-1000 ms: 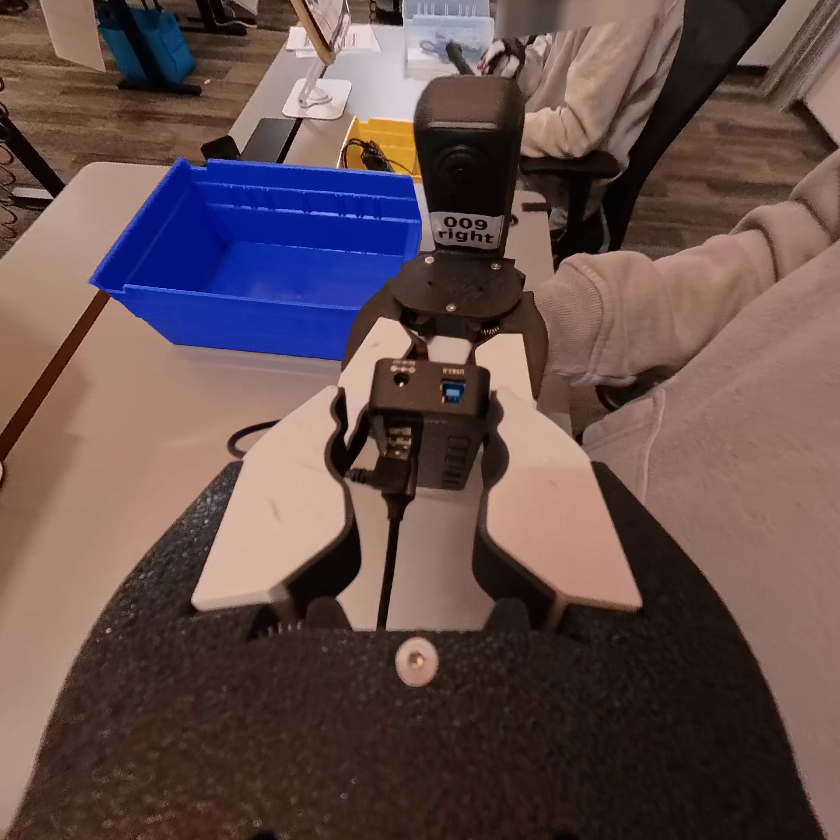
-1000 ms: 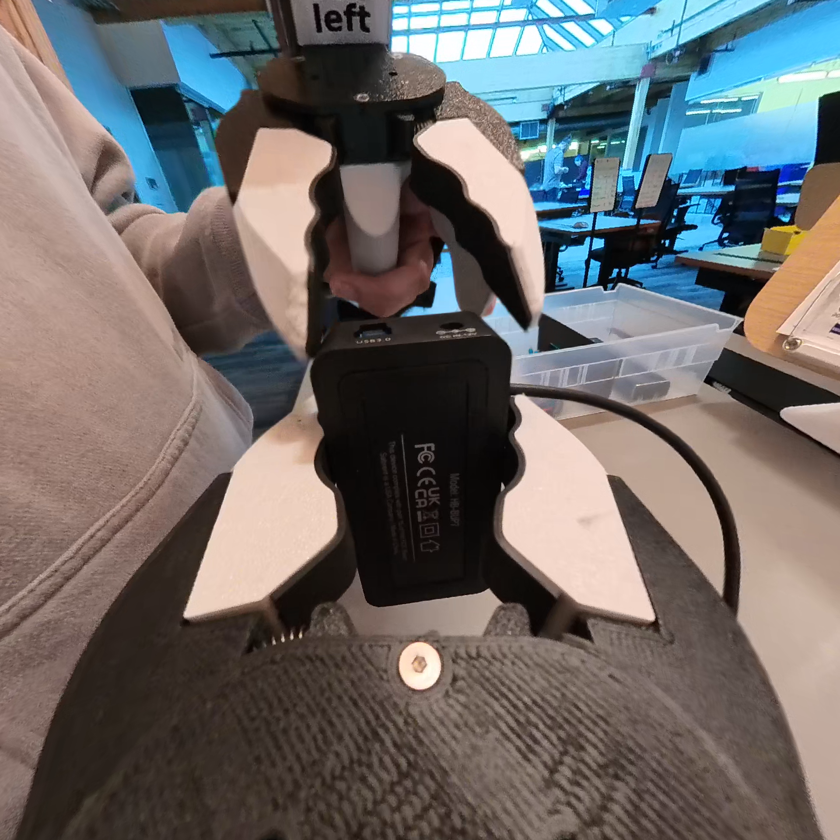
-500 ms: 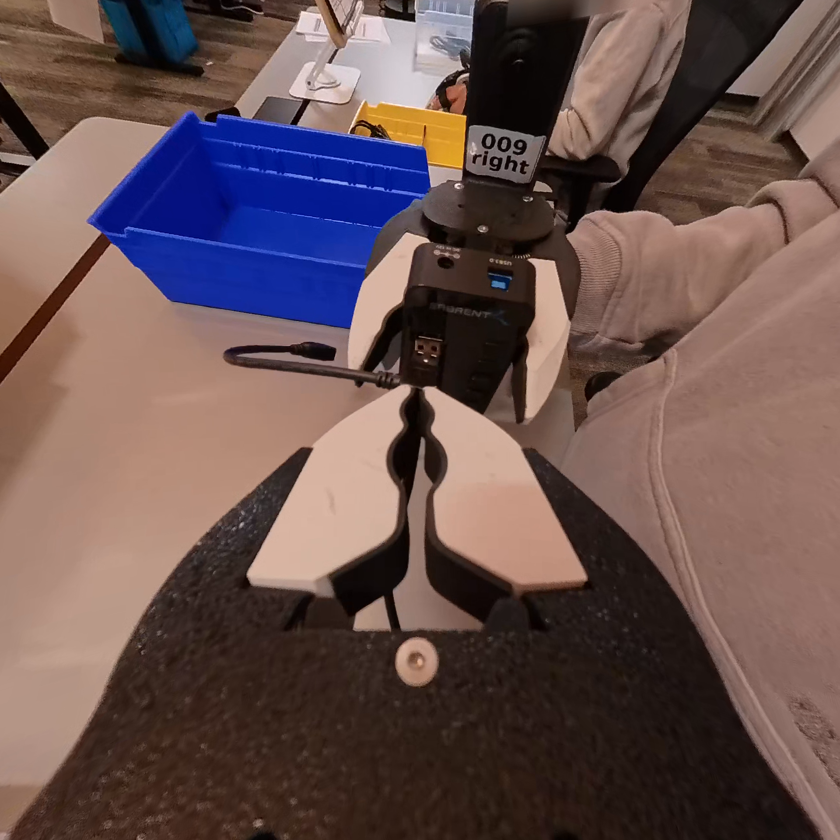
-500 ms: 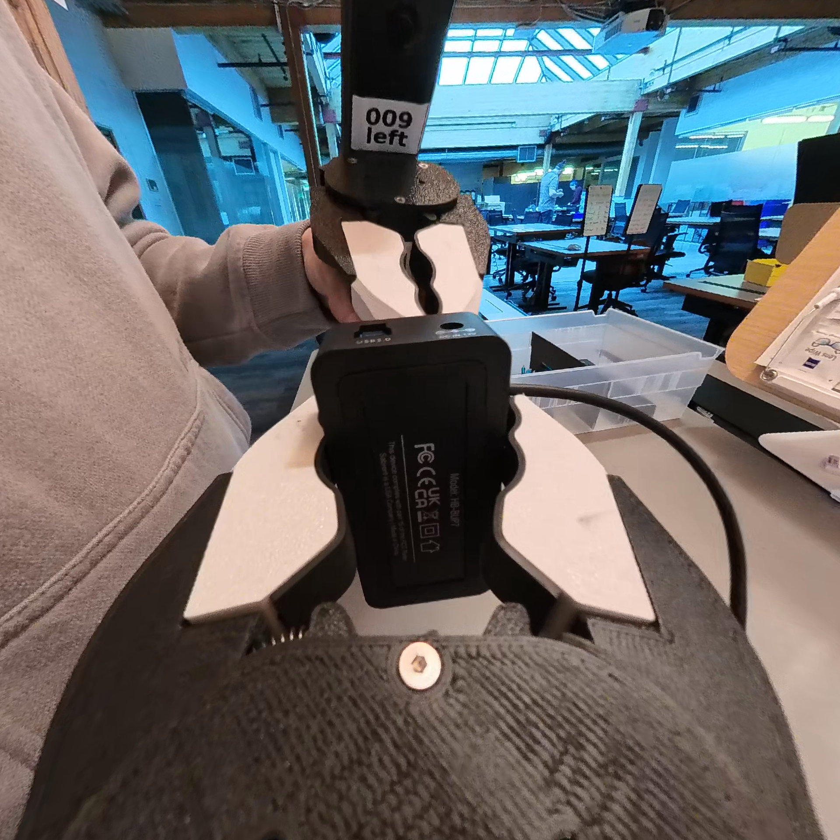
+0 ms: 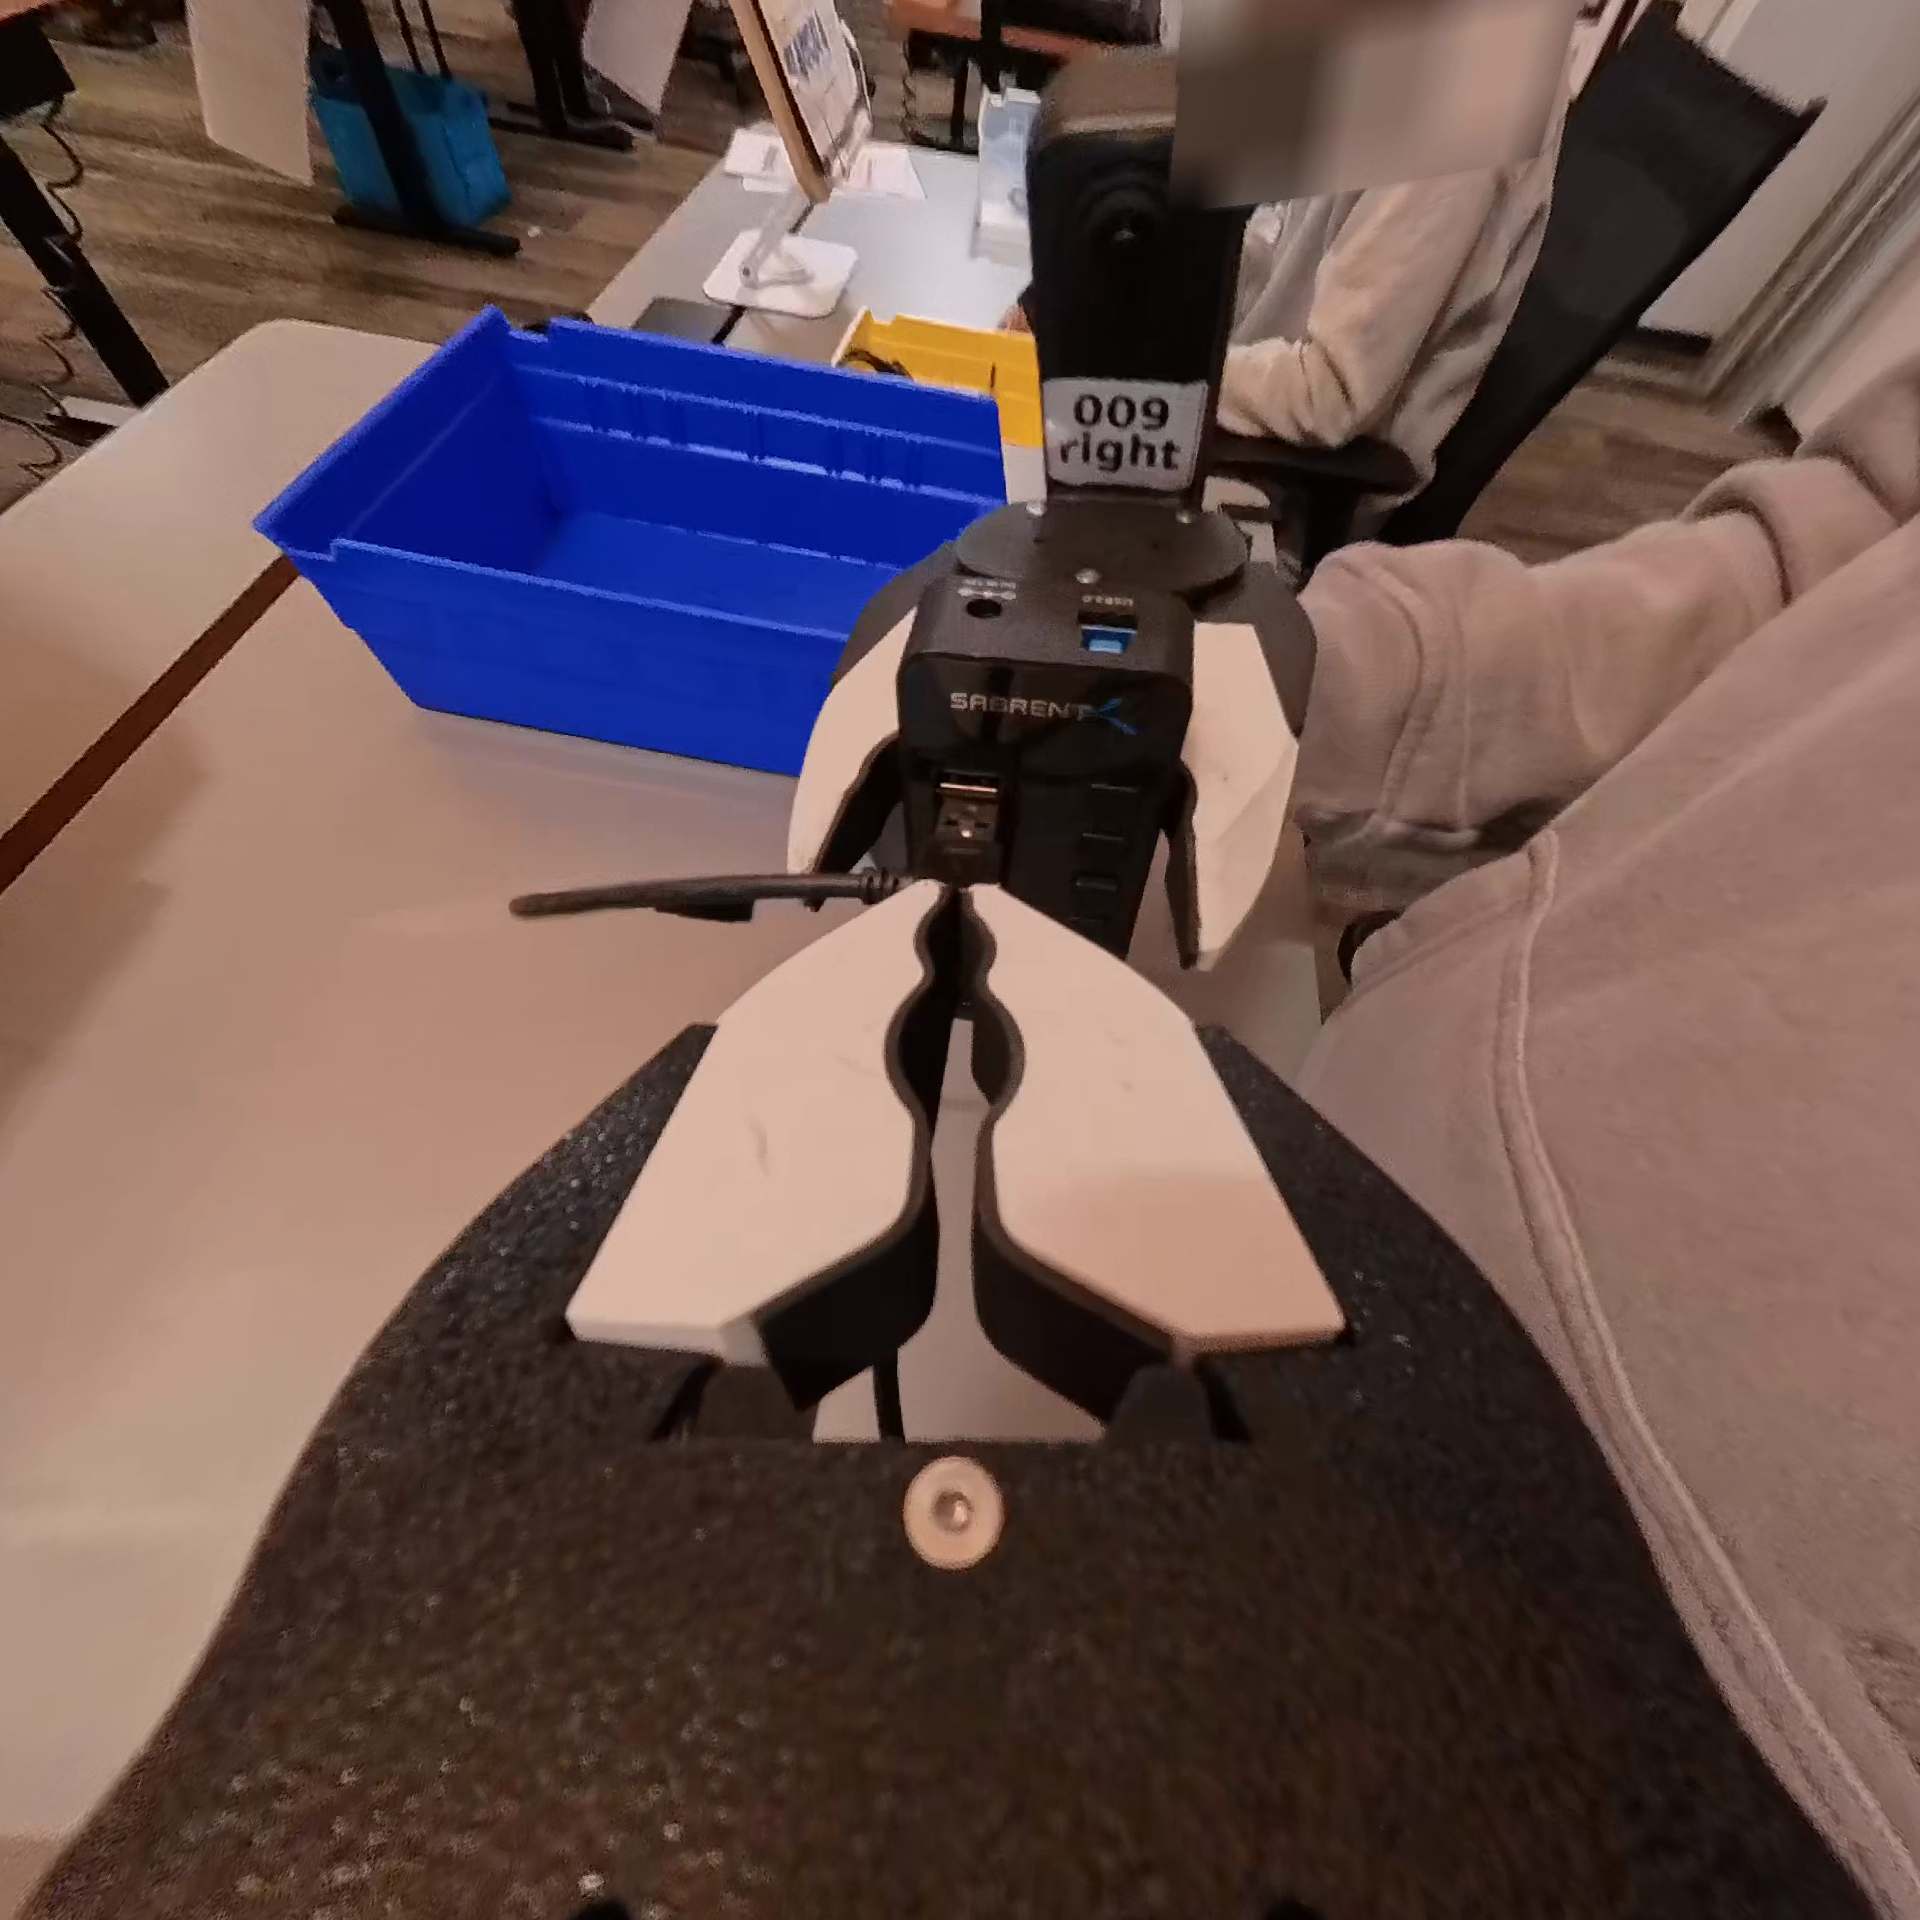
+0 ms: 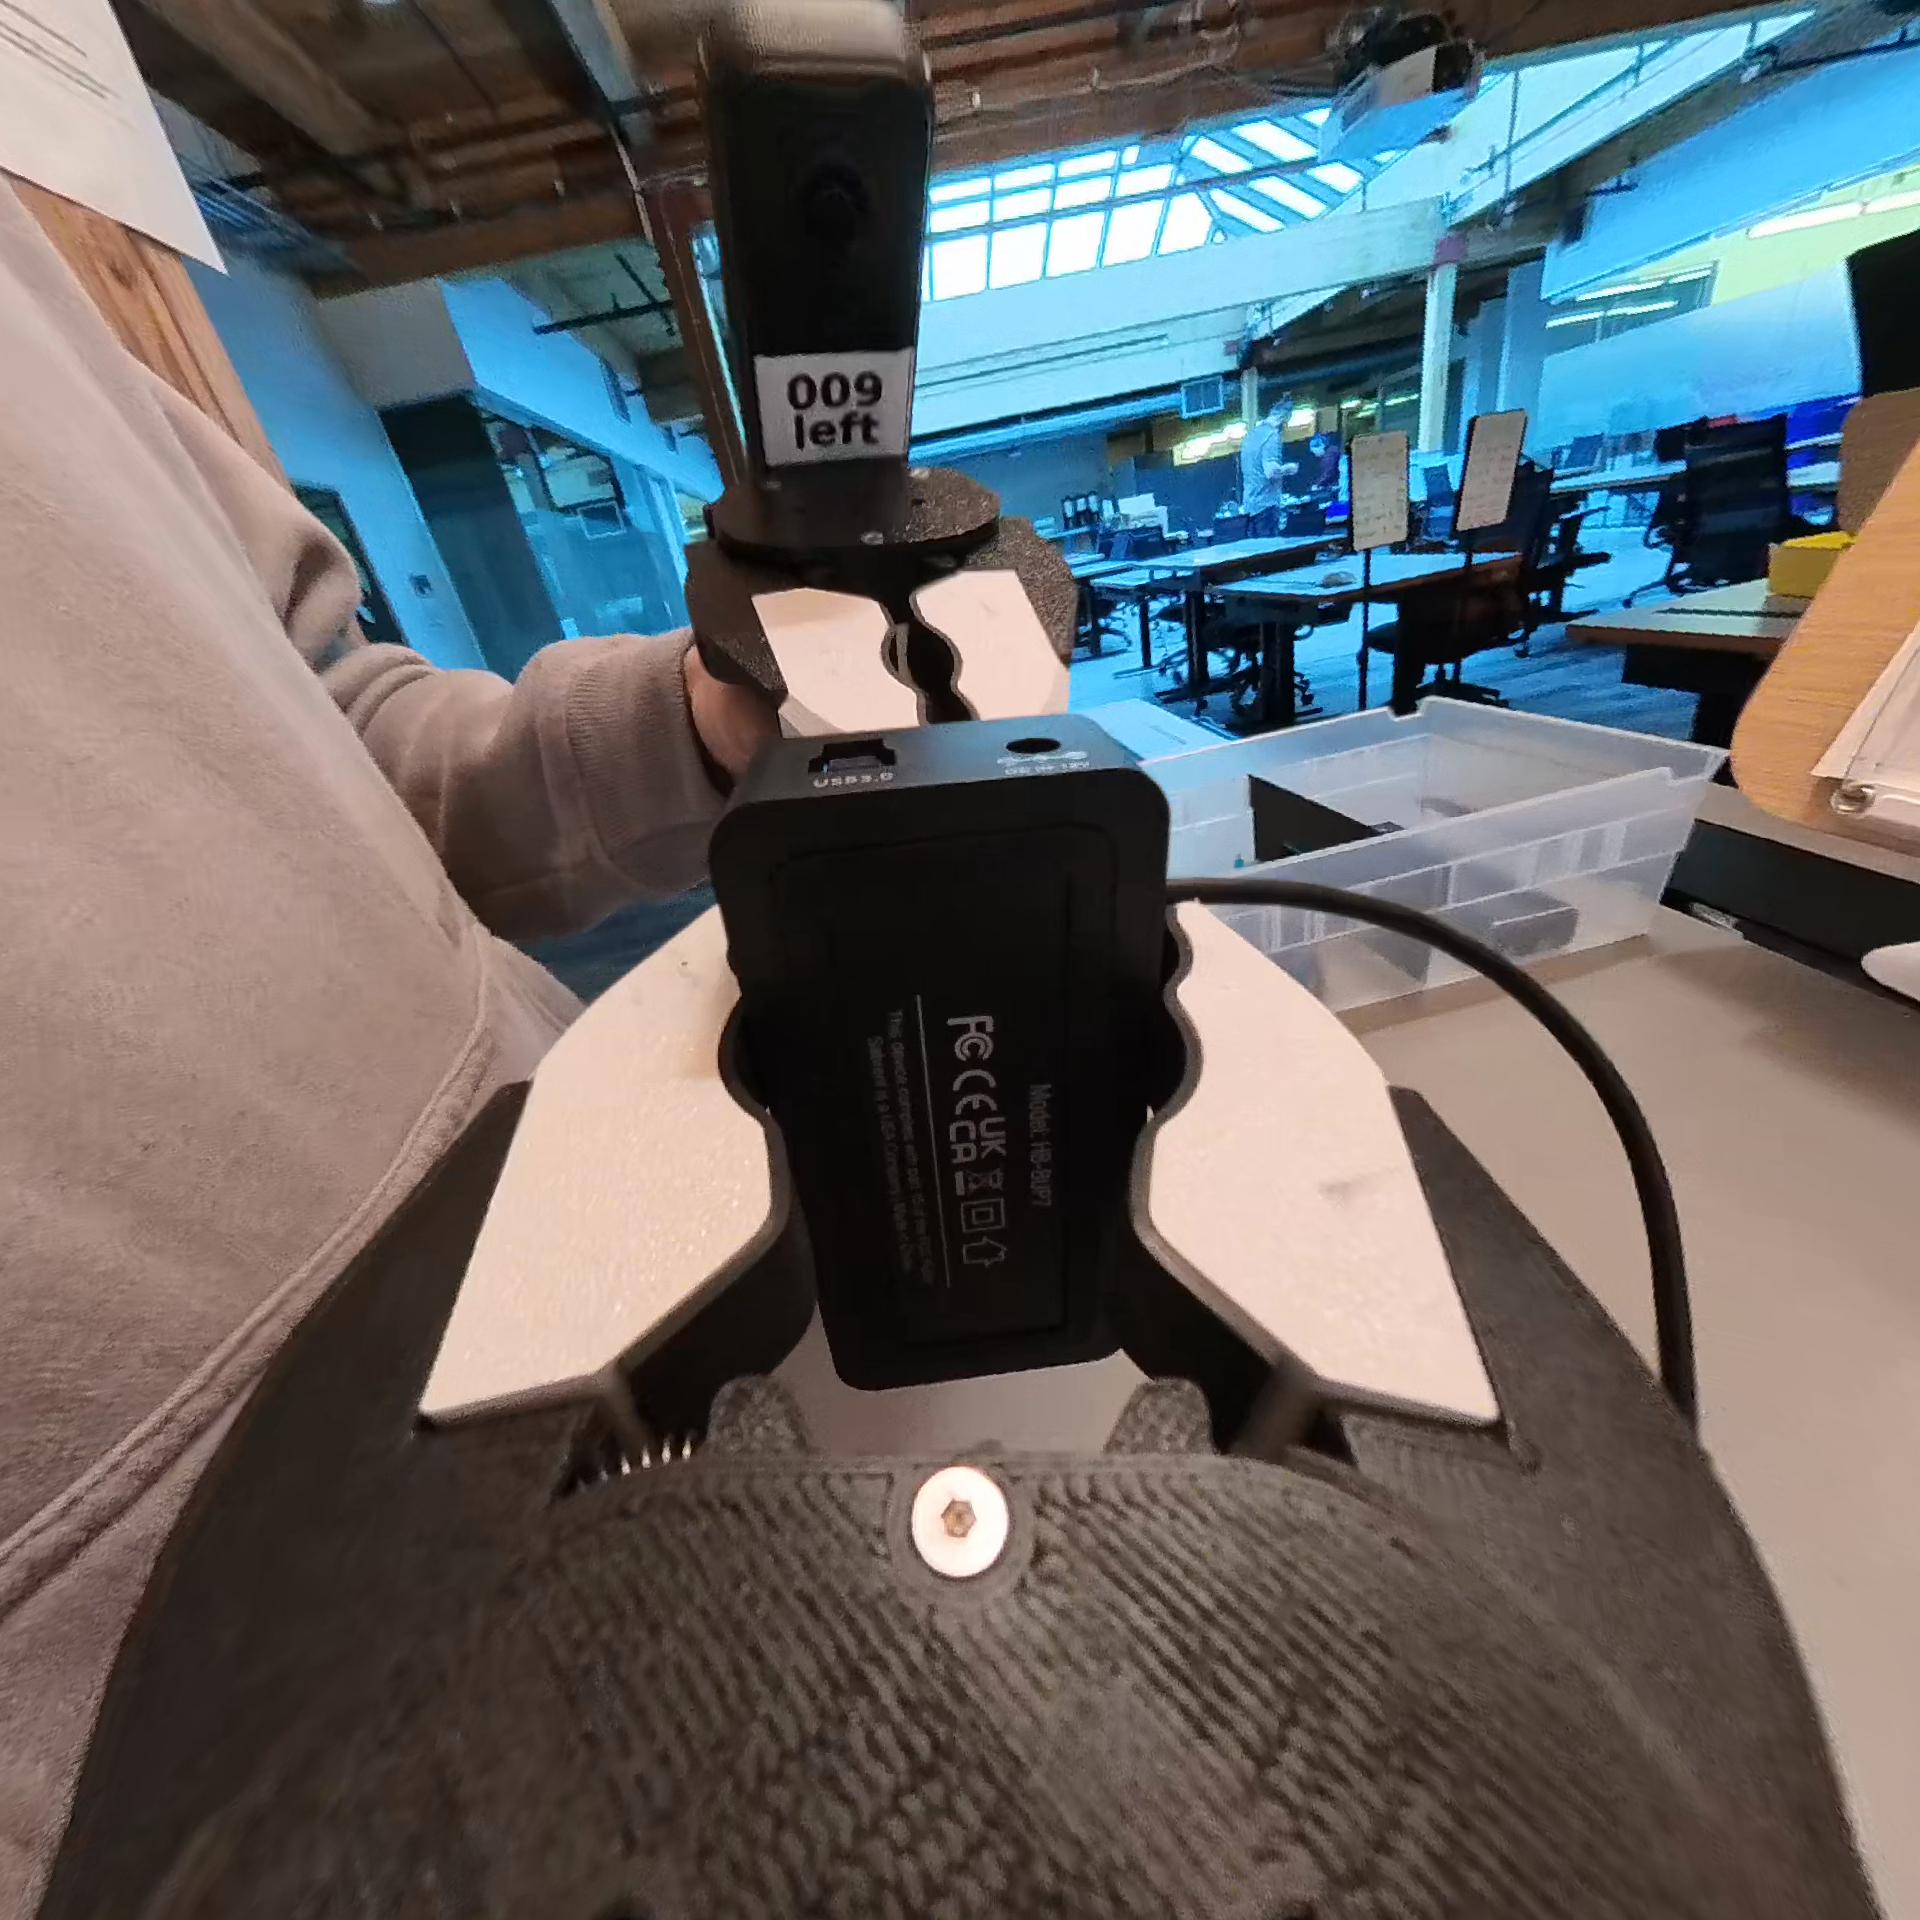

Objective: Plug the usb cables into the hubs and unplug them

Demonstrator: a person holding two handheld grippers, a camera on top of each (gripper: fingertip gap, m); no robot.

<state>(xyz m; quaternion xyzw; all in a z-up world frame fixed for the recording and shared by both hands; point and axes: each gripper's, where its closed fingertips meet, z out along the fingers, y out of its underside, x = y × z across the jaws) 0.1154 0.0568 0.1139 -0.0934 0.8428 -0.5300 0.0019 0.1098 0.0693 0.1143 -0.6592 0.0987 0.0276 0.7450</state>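
On the left of the left wrist view the blue bin (image 5: 623,582) sits empty on the table (image 5: 260,987); nearer the middle the black cable (image 5: 665,894) runs sideways to its plug (image 5: 966,831), whose metal end shows against the top port on the hub (image 5: 1039,748); the left gripper (image 5: 951,904) has its fingers nearly together and appears to pinch the plug body at the tips, though the contact itself is hidden; the right gripper (image 5: 1039,810), across from it, clamps the hub by its sides, as the right wrist view confirms (image 6: 951,1039); judging by the bare metal, the plug looks at most partly seated, either going in or coming out, I cannot tell which; the other ports down the hub stand empty, so most of the plugging and unplugging seems left
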